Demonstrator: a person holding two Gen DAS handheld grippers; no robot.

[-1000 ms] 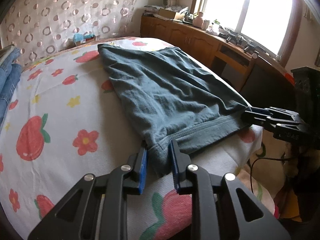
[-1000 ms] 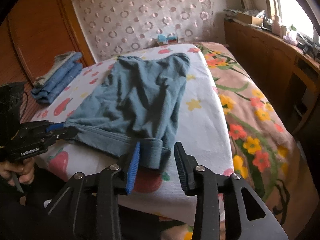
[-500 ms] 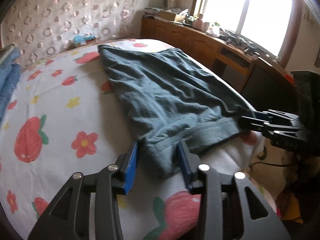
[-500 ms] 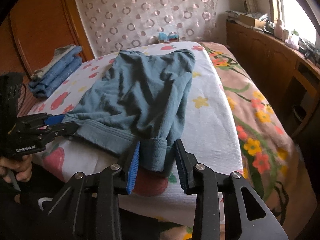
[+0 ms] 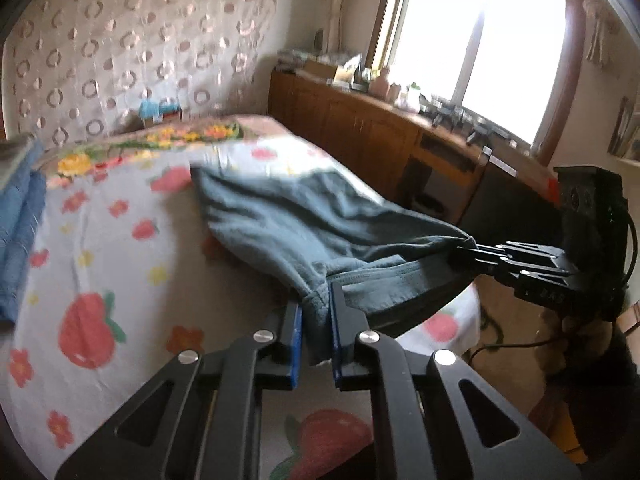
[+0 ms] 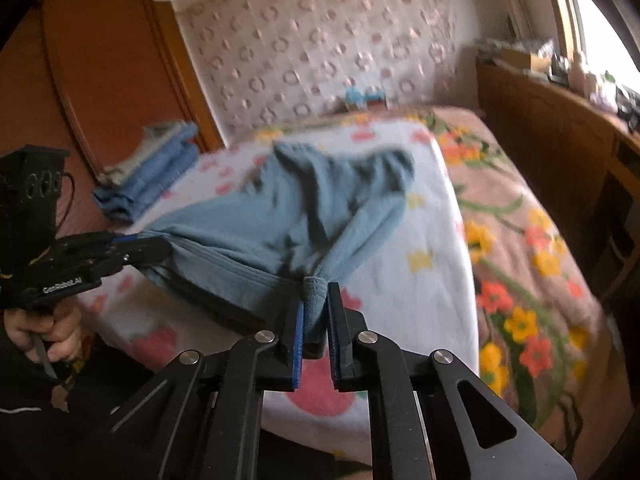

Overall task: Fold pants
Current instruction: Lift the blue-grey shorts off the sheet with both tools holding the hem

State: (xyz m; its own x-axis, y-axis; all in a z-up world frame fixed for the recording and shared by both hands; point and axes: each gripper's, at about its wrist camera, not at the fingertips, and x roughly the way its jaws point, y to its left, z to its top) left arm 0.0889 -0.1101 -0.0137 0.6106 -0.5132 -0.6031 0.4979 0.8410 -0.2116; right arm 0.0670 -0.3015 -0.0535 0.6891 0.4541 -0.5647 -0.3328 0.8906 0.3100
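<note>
**Both corners pinched, waistband coming up off the bed**

Starting at the left: the left tongs [image 5: 316, 320] have just been closing, and now the blue pads are pressed onto one corner of the blue-grey pants [image 5: 304, 220], cloth bunched and squeezed between them. Moving across, the waistband [image 5: 396, 284] hangs in a sagging span from that corner to the other, clear of the bed [image 5: 100, 240] along the near edge. And on the right, the right tongs [image 6: 316, 320] have also just been closing, and they pinch the opposite corner, a rolled nub of fabric caught between the pads. Further out, the legs of the pants lie on the strawberry-print sheet, reaching toward the headboard, with a stack of folded blue clothes [image 6: 148, 176] well apart on the far left side of the bed.

My read: this is the grasp-and-lift that opens the first fold, so the task is at an early stage. The next move, I judge, calls for both hands to travel together, keeping the band taut between them, and carry it over toward the leg ends so the halves meet squarely; uneven travel would skew the fold.

Writing: the side of the left tongs, seen from the right wrist view, carries white lettering that looks like "GenRobot.AI" [image 6: 62, 285]. The marking on the right tongs in the left wrist view is too blurred to read.
</note>
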